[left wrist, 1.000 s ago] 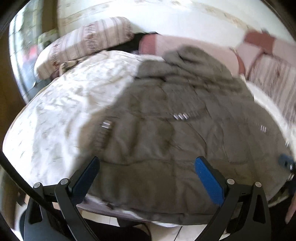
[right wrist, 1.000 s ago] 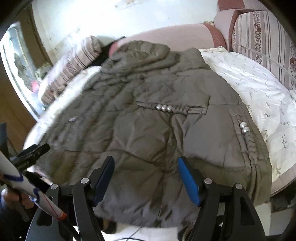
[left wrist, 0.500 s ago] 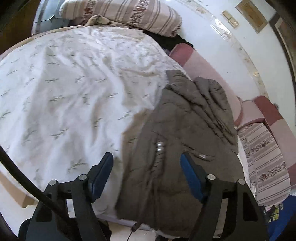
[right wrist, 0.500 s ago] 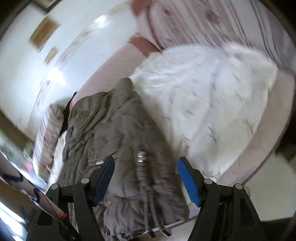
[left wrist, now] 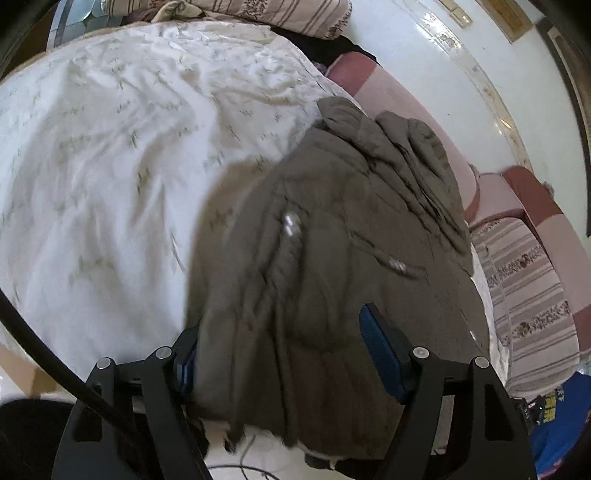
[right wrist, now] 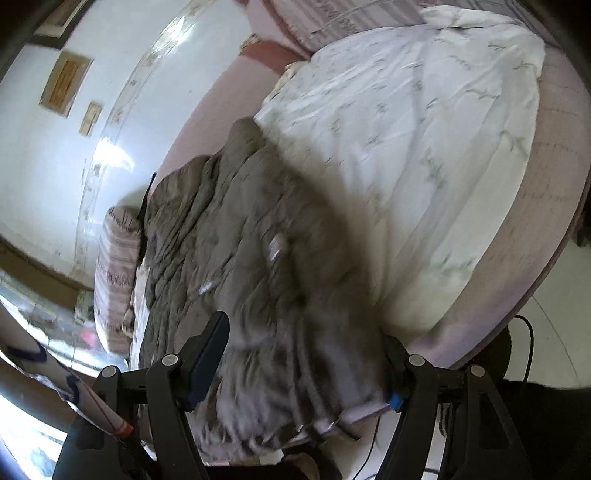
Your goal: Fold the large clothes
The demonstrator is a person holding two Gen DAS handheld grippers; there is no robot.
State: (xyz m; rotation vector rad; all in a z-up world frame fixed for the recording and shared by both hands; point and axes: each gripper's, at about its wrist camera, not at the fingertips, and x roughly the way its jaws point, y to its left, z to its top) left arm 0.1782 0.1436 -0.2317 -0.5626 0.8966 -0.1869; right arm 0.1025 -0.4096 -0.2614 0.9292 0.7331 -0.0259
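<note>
A large olive-grey quilted coat lies on a bed with a white leaf-print sheet. Its hem hangs over the bed's near edge. My left gripper is open, its jaws straddling the coat's left hem corner; the fabric covers the left pad. In the right wrist view the coat appears blurred, and my right gripper is open around the coat's right hem corner, the right pad partly hidden by fabric.
Striped pillows and a pink headboard lie beyond the coat. A striped cushion is on the right. White sheet spreads right of the coat. A cable hangs by the bed edge.
Both grippers have swung outward from the middle of the hem, then moved in onto the coat's two hem corners. The fabric now sits between each pair of jaws.
</note>
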